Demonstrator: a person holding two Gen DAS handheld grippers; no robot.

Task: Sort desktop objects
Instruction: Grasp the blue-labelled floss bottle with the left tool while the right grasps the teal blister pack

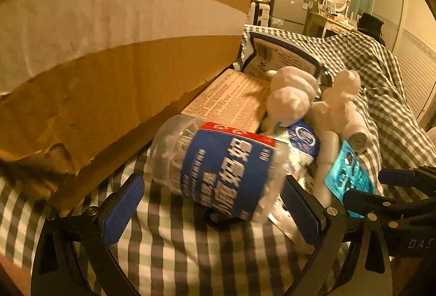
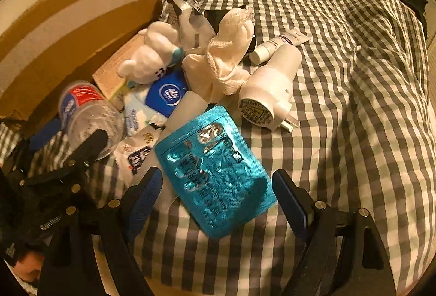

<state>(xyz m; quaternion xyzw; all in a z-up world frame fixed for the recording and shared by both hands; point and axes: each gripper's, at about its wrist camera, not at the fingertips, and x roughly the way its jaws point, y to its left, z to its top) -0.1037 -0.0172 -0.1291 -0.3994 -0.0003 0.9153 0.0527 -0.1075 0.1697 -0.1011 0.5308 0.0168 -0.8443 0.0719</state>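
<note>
A clear plastic bottle with a blue label (image 1: 218, 165) lies on its side on the checked cloth (image 1: 177, 247), between the wide-apart fingers of my left gripper (image 1: 215, 210); the pads do not touch it. It also shows in the right wrist view (image 2: 87, 110). A teal blister pack (image 2: 218, 173) lies flat between the open fingers of my right gripper (image 2: 218, 203), untouched. It also shows in the left wrist view (image 1: 348, 176). My right gripper also shows at the right edge of the left wrist view (image 1: 381, 187).
A cardboard box (image 1: 109, 51) stands at the left. Behind lie a paper leaflet (image 1: 234, 97), a white plush toy (image 2: 152, 56), a cream cloth (image 2: 229, 51), a blue tissue pack (image 2: 166, 94), a white plug-in device (image 2: 272, 86) and a small tube (image 2: 278, 44).
</note>
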